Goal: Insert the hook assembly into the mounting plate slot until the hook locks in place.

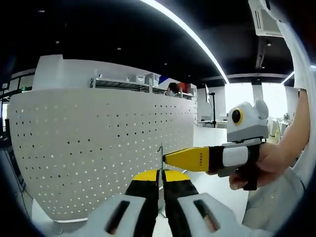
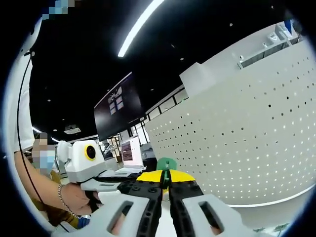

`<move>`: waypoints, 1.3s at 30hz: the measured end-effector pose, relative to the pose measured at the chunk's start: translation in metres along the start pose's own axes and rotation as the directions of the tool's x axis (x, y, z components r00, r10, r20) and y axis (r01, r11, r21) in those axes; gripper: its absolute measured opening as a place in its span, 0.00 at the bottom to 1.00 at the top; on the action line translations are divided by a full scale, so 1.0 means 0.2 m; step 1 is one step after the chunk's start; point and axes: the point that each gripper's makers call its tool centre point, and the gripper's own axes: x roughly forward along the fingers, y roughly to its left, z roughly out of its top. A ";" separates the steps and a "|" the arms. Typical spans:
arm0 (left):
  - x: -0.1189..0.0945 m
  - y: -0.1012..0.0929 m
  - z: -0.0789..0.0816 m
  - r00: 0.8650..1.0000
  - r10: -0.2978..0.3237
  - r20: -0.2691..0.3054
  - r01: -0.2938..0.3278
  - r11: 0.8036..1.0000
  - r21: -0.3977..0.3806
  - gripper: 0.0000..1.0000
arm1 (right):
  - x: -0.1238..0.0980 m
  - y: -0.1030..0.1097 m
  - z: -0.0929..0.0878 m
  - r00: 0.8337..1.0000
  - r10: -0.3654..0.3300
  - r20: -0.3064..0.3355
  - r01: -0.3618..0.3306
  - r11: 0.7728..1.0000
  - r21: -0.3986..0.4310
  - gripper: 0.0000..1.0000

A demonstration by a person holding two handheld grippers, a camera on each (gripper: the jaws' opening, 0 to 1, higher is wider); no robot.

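The left hand-held gripper (image 1: 160, 183) is closed, its yellow-tipped jaws pinching a thin upright metal piece, the hook (image 1: 160, 163), which stands up between the tips. In the right gripper view, the right hand-held gripper (image 2: 166, 183) is also closed, jaws drawn together on a thin dark sliver that I take to be the same hook (image 2: 166, 178), though it is too slight there to be sure. A green shape just beyond the tips cannot be identified.

In the left gripper view the right hand-held gripper reaches in from the right, its yellow tip meeting the hook just above the left jaws, a hand (image 1: 269, 165) wrapped round its grip.

Beyond the hook, near but apart from it, stands the plate (image 1: 103, 148), a white perforated panel of small holes in regular rows. Which hole or slot is meant cannot be told.

The hook looks light, stiff and thin, probably slippery steel; it could twist or slip in a pinch. It is best held low on its shank, leaving the mounting end free to enter the plate squarely.

Behind the plate are shelves (image 1: 128, 81) and ceiling light strips.
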 end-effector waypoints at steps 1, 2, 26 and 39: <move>0.00 0.00 0.00 1.000 0.000 0.001 0.000 1.000 0.001 0.01 | 0.00 0.00 0.00 1.000 0.000 0.001 0.000 1.000 0.002 0.01; 0.00 0.00 0.00 1.000 0.001 0.001 -0.001 1.000 0.004 0.02 | 0.00 0.00 0.00 1.000 -0.002 0.000 0.002 1.000 0.001 0.01; 0.02 0.01 -0.16 0.991 0.059 -0.120 -0.054 0.997 0.047 1.00 | 0.00 0.00 0.06 1.000 0.005 -0.013 -0.005 1.000 0.007 0.00; 0.01 0.03 -0.18 0.989 0.071 -0.131 -0.066 0.997 0.041 0.96 | 0.01 -0.05 0.10 0.999 -0.043 -0.025 0.041 0.998 -0.055 0.00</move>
